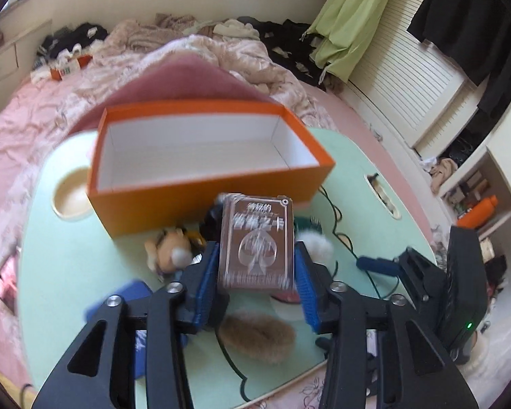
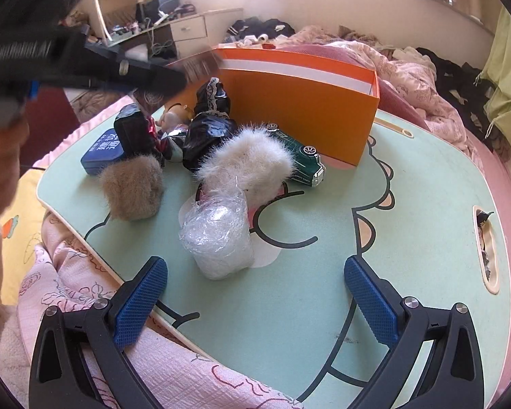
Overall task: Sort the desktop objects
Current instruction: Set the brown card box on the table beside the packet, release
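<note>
**Orange box open on mint table, card stack pinched just in front of it**

Orange cardboard, white inside: the box [image 1: 201,201] at the far side of the mint-green lap table [image 1: 68,255], back wall close to the table's far edge and to a rose-pink cushion [image 1: 184,78] beyond. Left of the box, a round cream cup recess [image 1: 70,197] touching its corner. Right of the box and nearer than it, a broad bare stretch of tabletop, open as far as the slot handle [image 2: 487,248] by the table's right edge. Nearest edge of the table well in front of the box, with pink flowered bedding [image 2: 85,289] bunched up against it.

In front of the box's left half, a tight clutter: green toy car [image 2: 306,163] just beside the front wall, white fur puff [image 2: 248,160] touching the car, black glossy bag [image 2: 207,126], tan fur puff [image 2: 133,187], blue tin [image 2: 102,153]. Further out from the box, a plastic-wrapped bundle [image 2: 218,235] standing alone.

Left gripper [image 1: 255,248] raised above that clutter, just short of the box's front wall, jaws narrowed onto a brown stack of cards [image 1: 259,238], blue pads against both long edges, spade face up; stack blurred, clear of the table. Right gripper [image 2: 254,262] low over the table's near edge, well in front of the box, jaws spread wide, gripping nothing, bundle just ahead of the fingertips.
</note>
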Tool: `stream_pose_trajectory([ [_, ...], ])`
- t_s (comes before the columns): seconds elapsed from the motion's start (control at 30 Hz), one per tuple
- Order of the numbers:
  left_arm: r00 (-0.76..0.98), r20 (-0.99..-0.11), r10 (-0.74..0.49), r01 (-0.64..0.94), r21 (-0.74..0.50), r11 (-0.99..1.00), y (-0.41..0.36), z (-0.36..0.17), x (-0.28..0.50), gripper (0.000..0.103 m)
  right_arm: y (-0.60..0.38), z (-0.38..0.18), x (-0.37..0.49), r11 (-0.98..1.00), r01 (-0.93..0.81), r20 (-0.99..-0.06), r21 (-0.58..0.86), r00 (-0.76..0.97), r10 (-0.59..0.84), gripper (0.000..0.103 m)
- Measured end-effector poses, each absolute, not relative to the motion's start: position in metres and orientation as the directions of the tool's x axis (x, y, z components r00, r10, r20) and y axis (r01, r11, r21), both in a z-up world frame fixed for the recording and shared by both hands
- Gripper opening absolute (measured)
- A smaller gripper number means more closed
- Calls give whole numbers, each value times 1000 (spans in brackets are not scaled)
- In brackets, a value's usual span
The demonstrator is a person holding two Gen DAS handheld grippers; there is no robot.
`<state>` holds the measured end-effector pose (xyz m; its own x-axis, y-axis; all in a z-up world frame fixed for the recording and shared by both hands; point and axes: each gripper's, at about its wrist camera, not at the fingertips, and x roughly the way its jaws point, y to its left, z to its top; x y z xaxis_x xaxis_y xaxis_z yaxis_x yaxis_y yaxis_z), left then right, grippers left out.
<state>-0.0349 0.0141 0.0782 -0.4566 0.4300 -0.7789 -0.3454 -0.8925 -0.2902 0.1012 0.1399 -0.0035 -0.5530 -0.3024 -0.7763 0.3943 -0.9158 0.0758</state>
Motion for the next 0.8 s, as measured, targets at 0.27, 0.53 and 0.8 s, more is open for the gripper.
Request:
stream_pose_trajectory([
  [0.27,-609,-711,351,-322,-183,-929,-23,89,21,81,140,-4,102,-916,393,-776,75,-554,-301,103],
  [0.53,-622,-762,177,-235,-33,-971,-32,37,53,83,140,-4,102,-917,392,-776,74,-555,-300,103],
  [0.8,-698,-707,115,-168,5,-986,-10,10,43,103,146,-2,109,-937,343,-776,66,-572,-264,103],
])
